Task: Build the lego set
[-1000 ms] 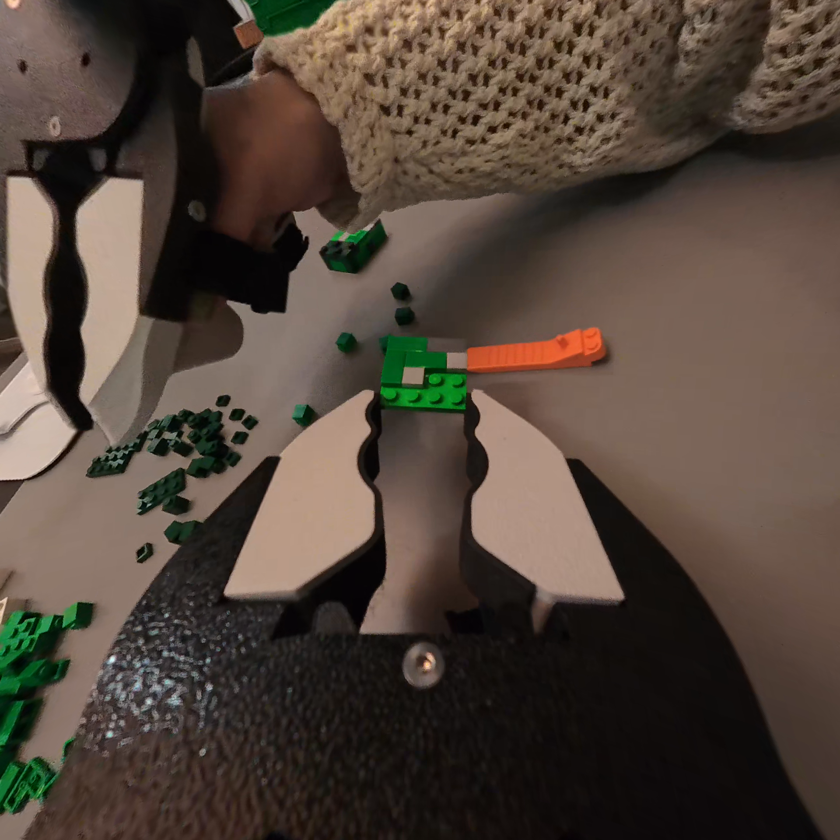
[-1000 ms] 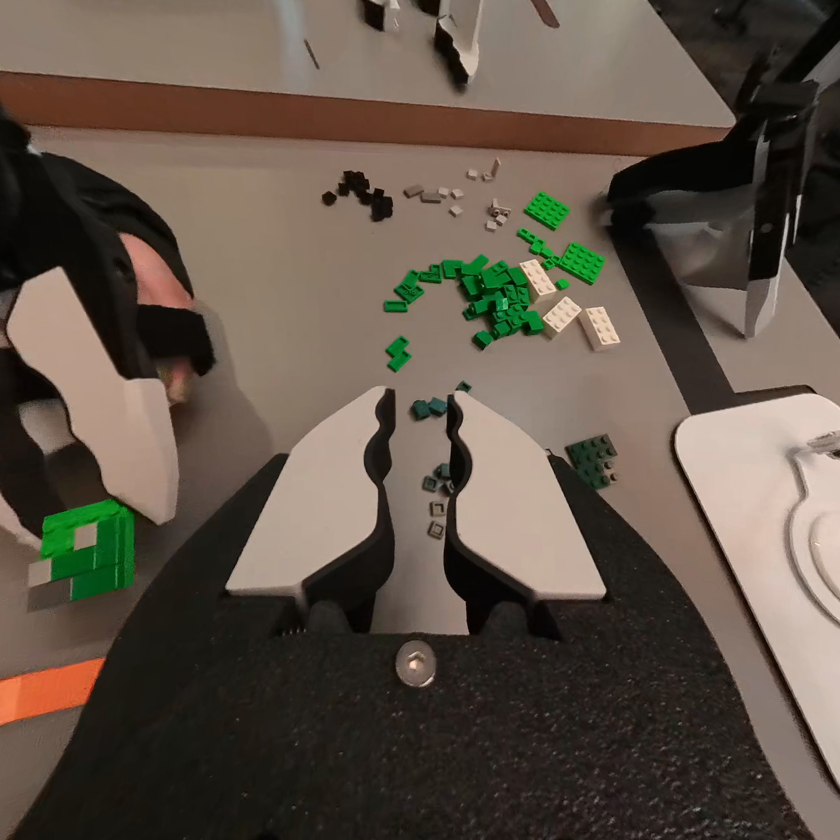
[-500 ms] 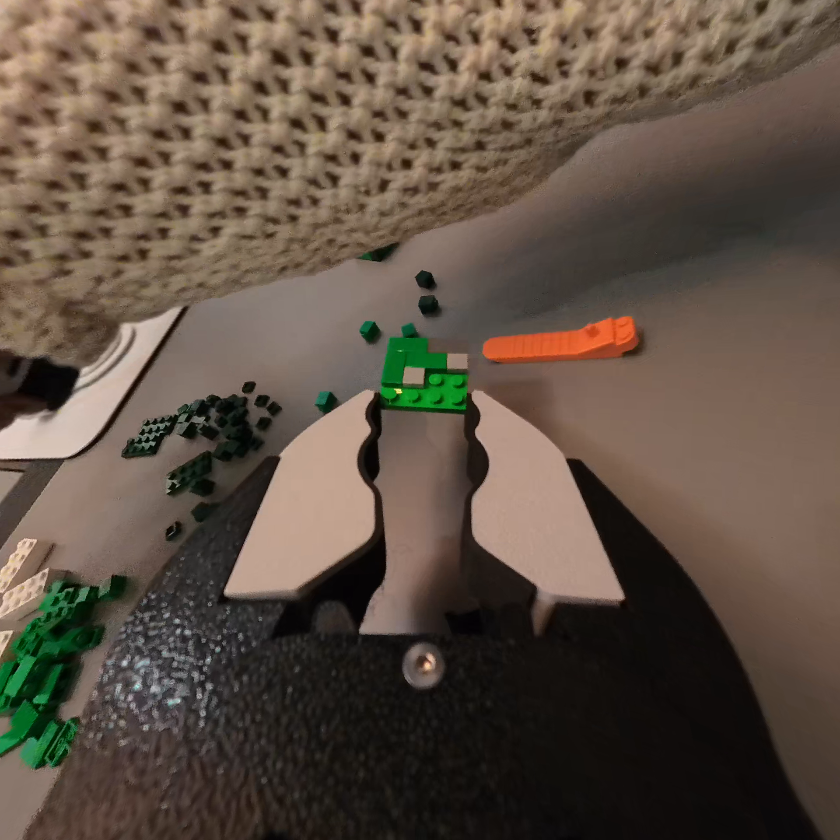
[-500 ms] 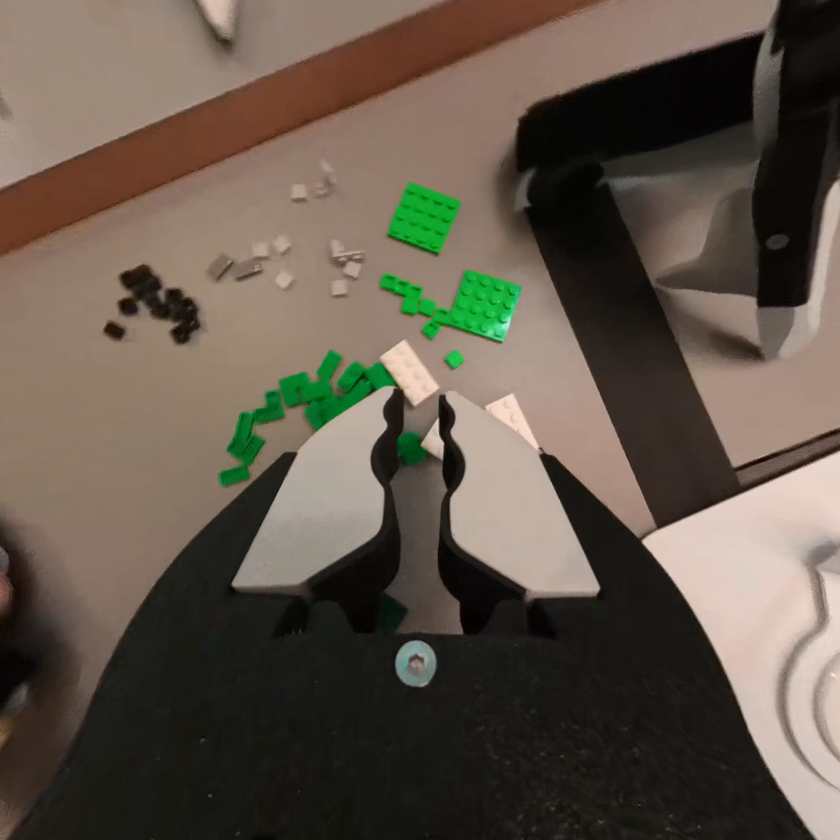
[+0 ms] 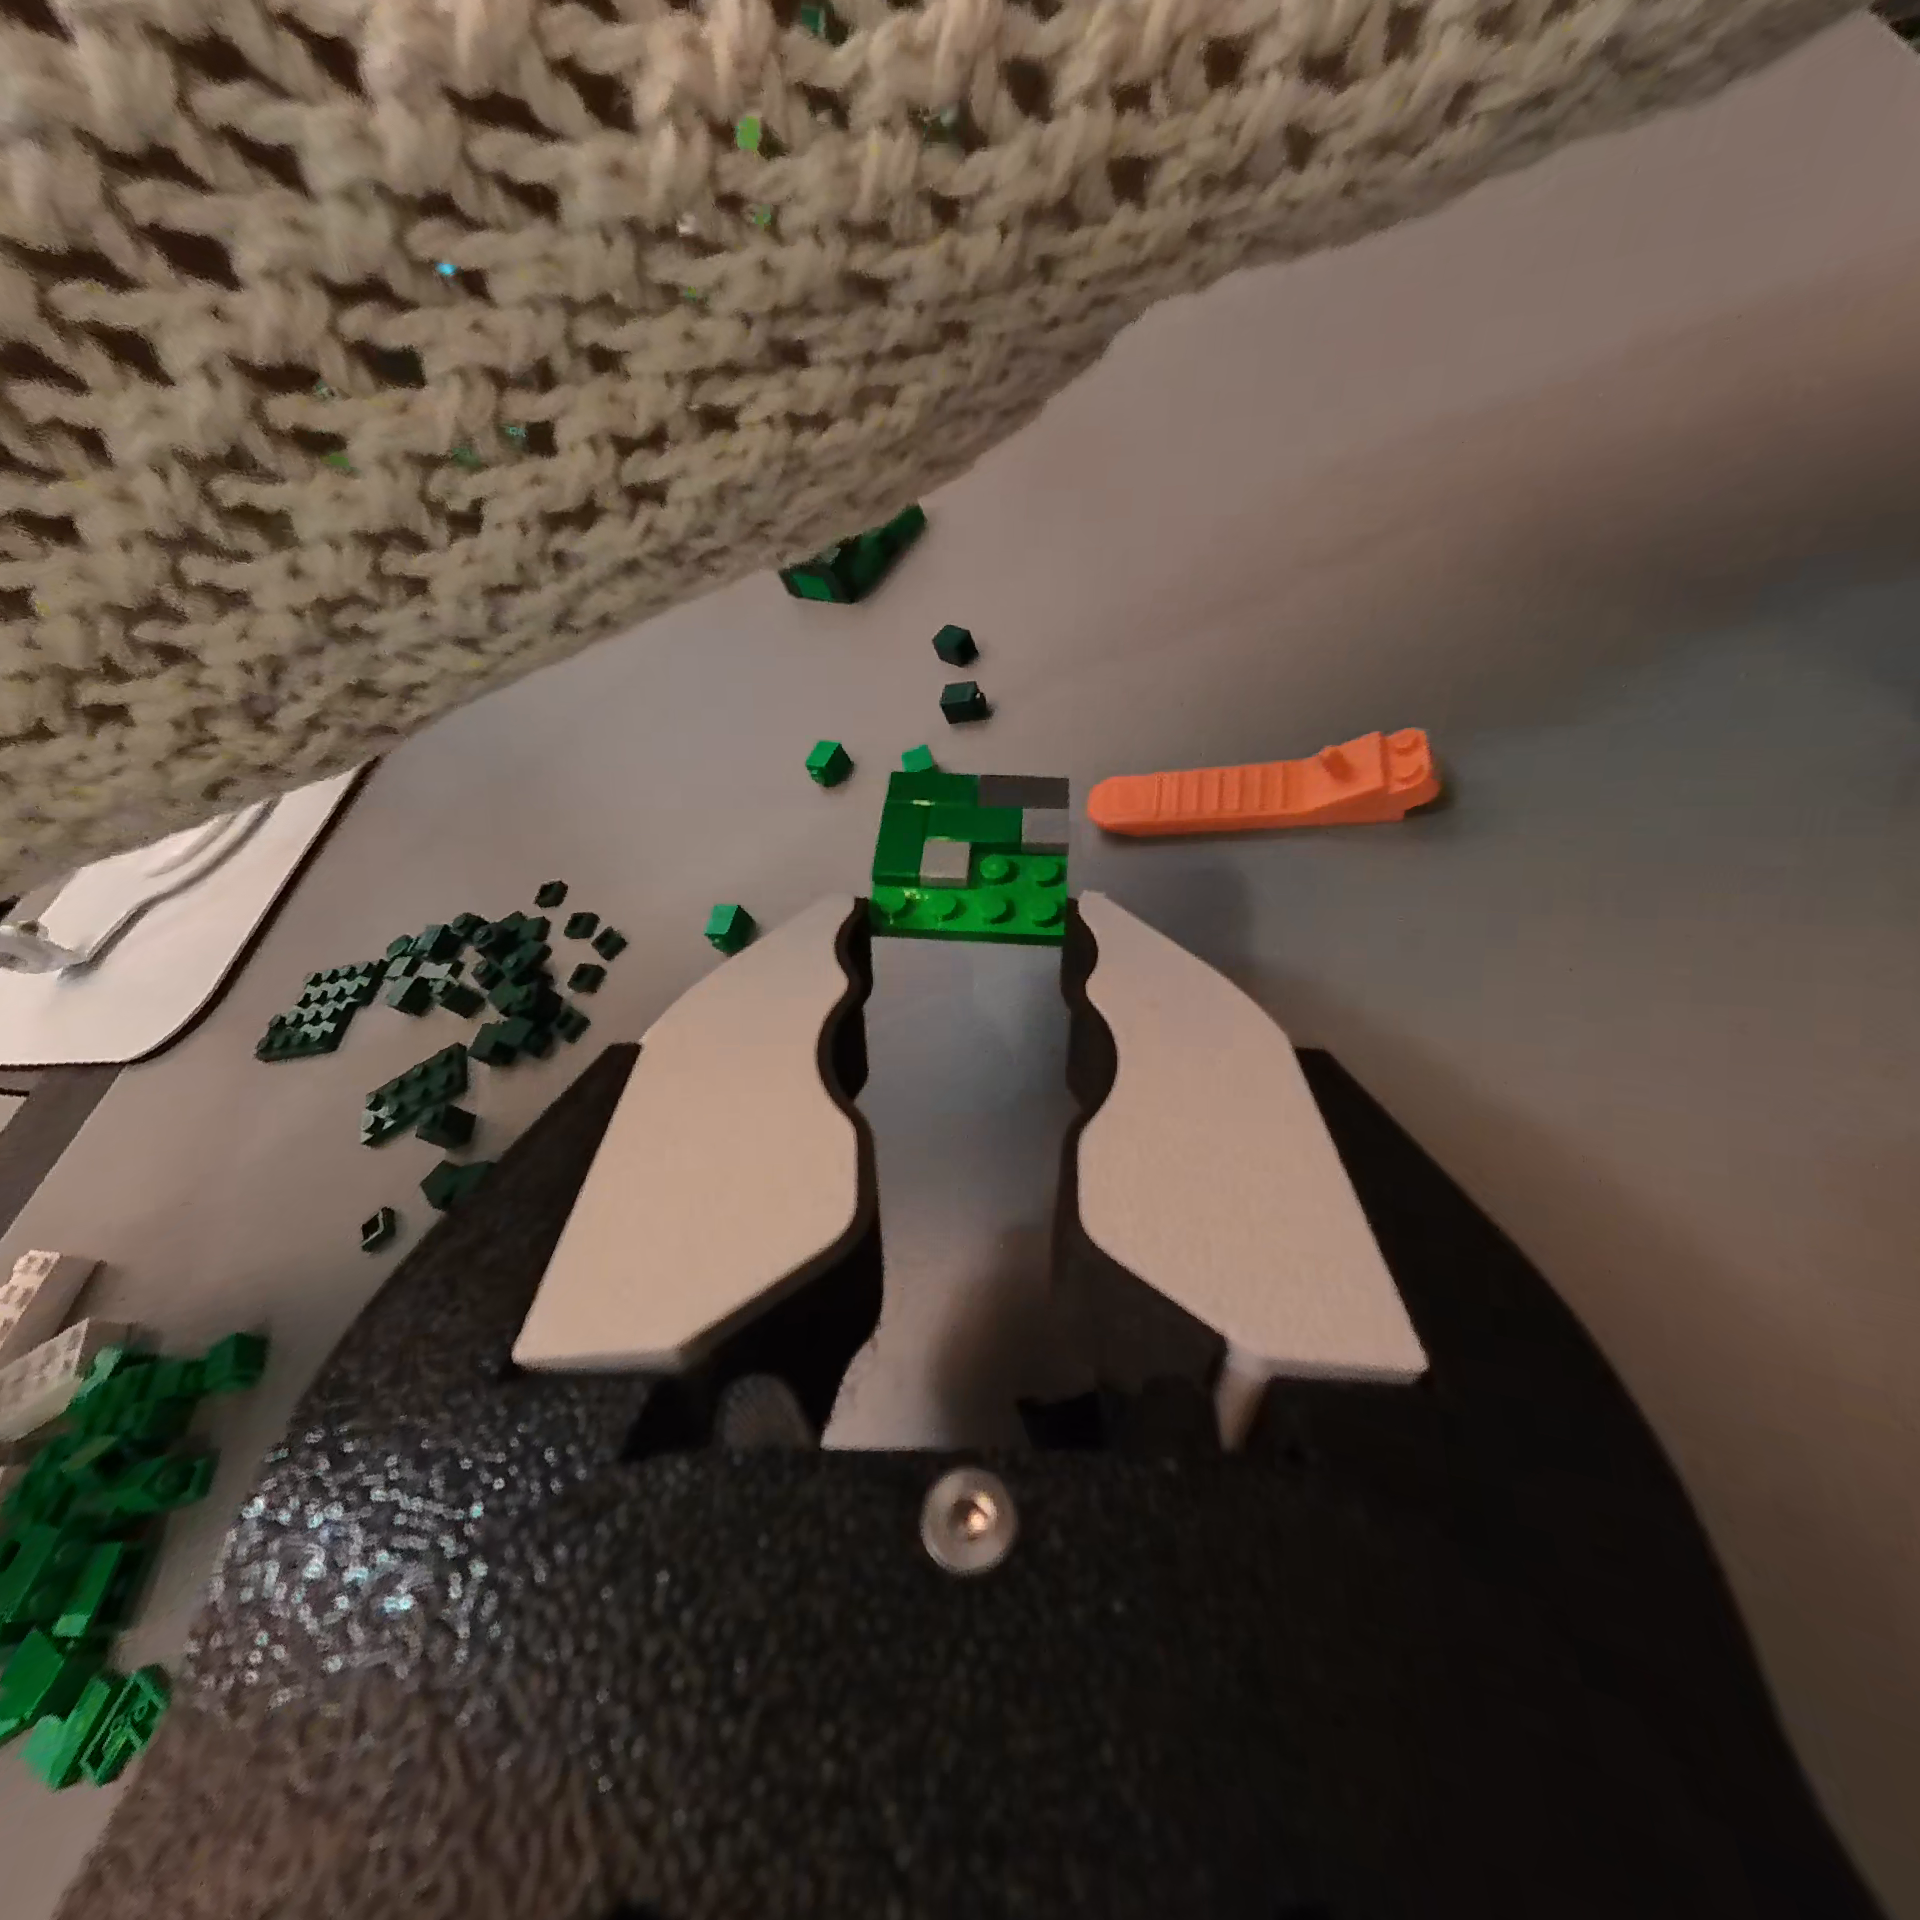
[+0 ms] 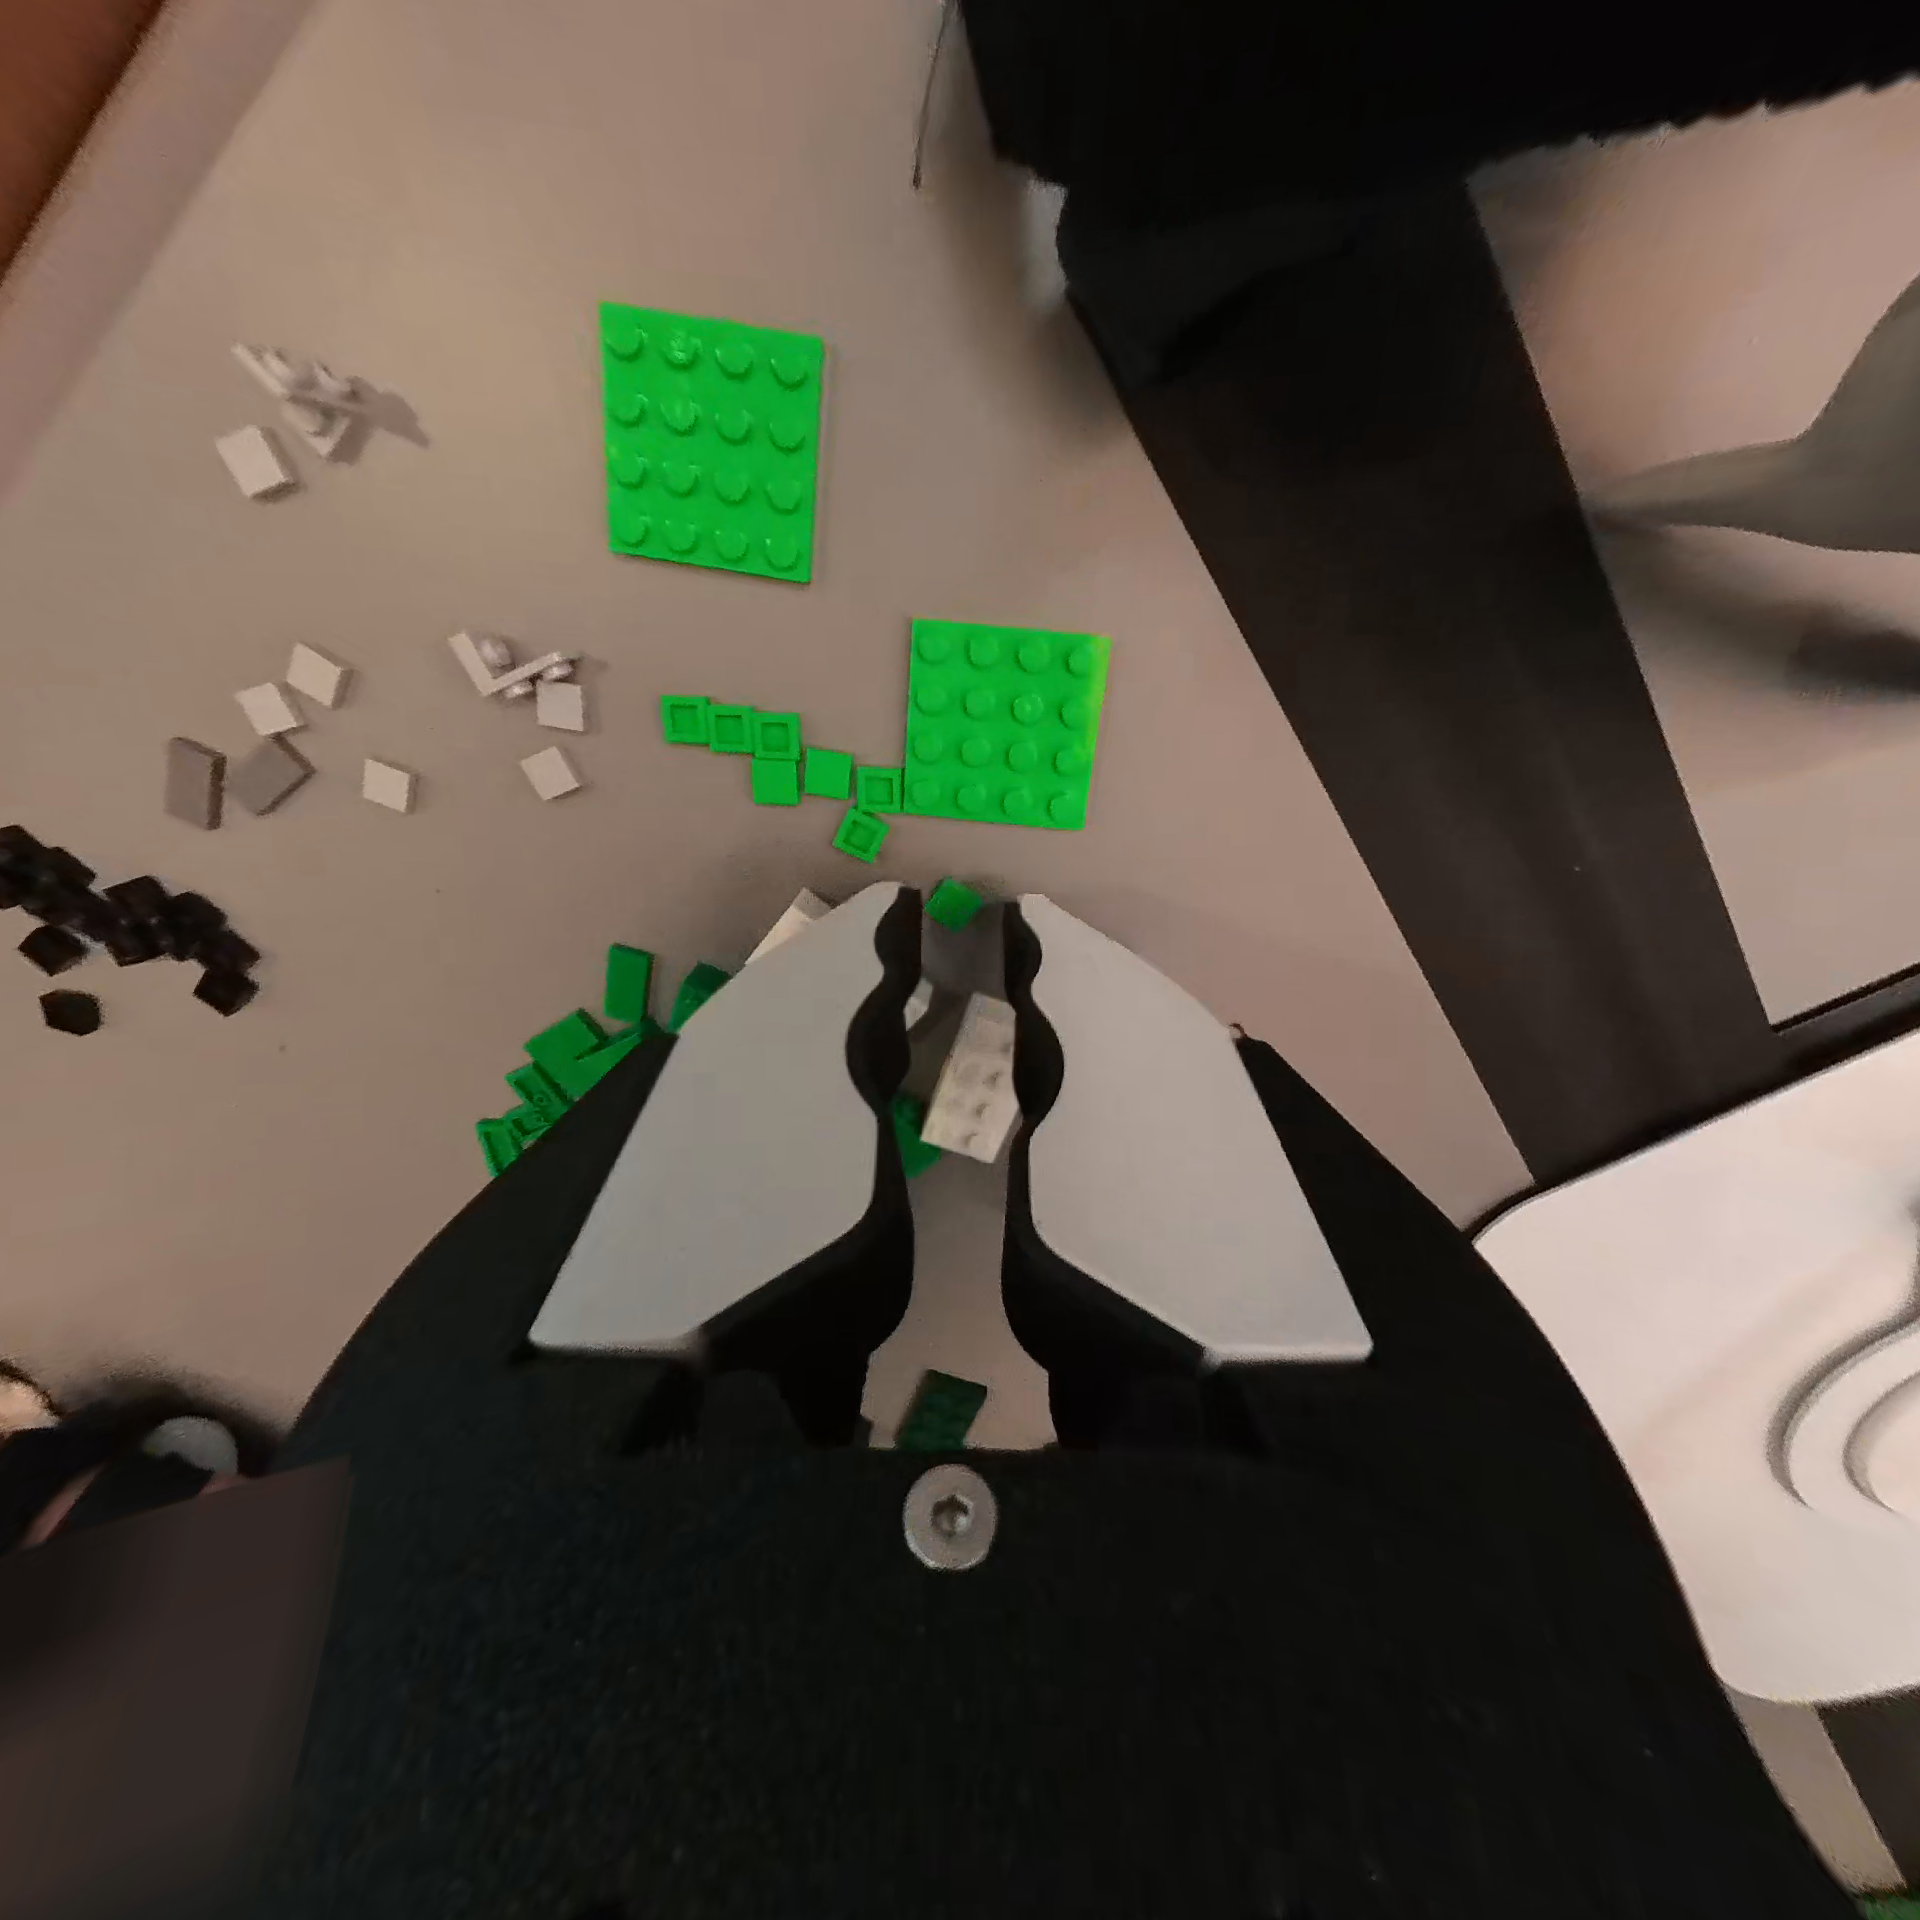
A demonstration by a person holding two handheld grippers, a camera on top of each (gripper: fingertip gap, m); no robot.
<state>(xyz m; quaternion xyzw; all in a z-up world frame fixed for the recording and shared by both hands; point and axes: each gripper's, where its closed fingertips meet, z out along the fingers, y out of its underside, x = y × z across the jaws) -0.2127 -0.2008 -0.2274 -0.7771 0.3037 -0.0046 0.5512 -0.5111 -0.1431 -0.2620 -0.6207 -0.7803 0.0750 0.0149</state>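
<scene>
Left claw: its two fingers stand moderately spread, closed on the near edge of the green lego assembly, which fills the gap at the tips.
Green lego assembly: a small plate build with grey tiles on top, held at the left claw's tips above the grey counter.
Orange brick separator: lies flat on the counter, just beside the assembly on its right, apart from it.
Dark green pieces: scattered on the counter to the left.
Knitted sleeve: crosses the top of the left wrist view.
Right claw: narrowly parted, gripping nothing, over loose parts.
White brick: seen between the right claw's fingers, lower down on the counter.
Bright green plates: two square ones lie flat ahead of the right claw.
Grey tiles: lie left of the plates.
Black pieces: lie far left.
</scene>
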